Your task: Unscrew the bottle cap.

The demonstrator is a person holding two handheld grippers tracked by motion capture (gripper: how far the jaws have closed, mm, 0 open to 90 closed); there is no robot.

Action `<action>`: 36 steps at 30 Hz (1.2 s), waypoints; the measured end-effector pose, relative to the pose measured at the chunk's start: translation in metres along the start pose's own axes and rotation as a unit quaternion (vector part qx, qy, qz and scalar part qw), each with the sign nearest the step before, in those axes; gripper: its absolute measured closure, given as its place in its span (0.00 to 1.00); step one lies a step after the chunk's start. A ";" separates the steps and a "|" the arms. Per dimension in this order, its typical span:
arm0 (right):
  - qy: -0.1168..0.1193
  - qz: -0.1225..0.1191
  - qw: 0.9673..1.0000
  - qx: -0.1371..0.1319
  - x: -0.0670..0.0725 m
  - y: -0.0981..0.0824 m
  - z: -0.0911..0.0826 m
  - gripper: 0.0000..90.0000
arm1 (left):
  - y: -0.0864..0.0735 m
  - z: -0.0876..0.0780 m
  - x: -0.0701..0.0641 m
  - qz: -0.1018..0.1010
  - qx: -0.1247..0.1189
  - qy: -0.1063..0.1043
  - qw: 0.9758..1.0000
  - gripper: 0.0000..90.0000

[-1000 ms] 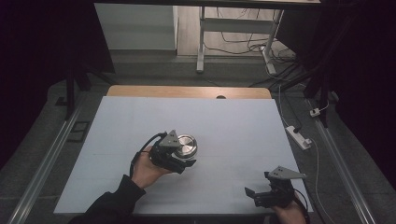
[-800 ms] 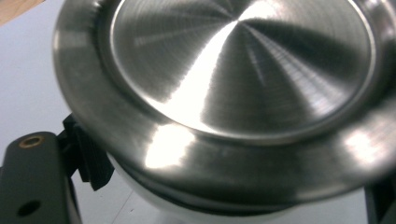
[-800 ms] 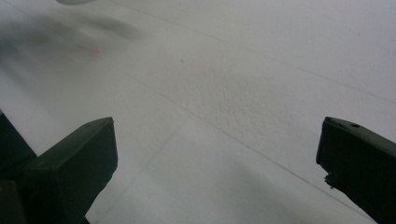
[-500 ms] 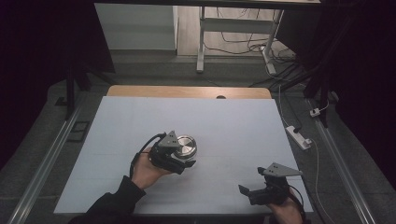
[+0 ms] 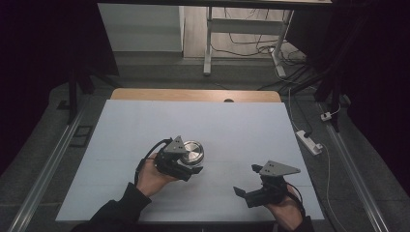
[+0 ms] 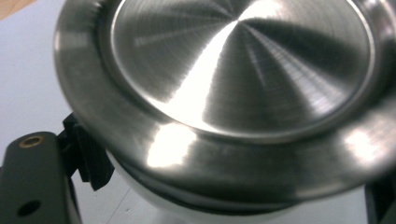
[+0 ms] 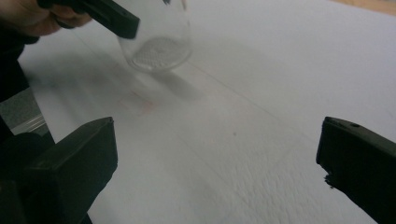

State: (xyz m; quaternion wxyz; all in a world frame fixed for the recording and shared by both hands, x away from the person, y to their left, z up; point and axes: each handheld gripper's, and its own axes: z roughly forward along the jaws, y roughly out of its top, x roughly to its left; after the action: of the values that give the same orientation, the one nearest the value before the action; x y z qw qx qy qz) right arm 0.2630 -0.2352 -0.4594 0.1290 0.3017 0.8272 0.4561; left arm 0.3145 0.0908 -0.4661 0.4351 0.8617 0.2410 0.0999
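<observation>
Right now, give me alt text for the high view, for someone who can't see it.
The left gripper is clamped on a clear jar with a steel lid on a white table. The right gripper, jaws open and empty, hangs near the table's front right corner.

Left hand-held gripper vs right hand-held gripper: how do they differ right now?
The left hand-held gripper is shut on the glass jar below its steel lid; the right hand-held gripper is open and holds nothing. The left is at mid-table, the right near the front edge. Both are black, each with a grey plate.
</observation>
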 end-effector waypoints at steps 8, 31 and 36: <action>0.023 -0.020 0.999 -0.013 0.006 0.021 0.014 0.00 | -0.001 0.005 -0.003 0.001 0.004 -0.002 1.000 0.17; 0.037 -0.035 0.999 -0.015 0.024 0.082 0.054 0.00 | -0.001 0.005 -0.006 -0.005 0.001 0.003 1.000 0.17; 0.042 -0.040 0.998 -0.015 0.030 0.095 0.068 0.00 | -0.001 0.007 -0.007 -0.007 0.004 0.006 1.000 0.17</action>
State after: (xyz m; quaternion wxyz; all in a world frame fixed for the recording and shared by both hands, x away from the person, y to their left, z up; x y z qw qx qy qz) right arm 0.3086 -0.1324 -0.4164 0.1167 0.2468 0.8365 0.4751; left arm 0.3110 0.0829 -0.4707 0.4313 0.8611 0.2496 0.1011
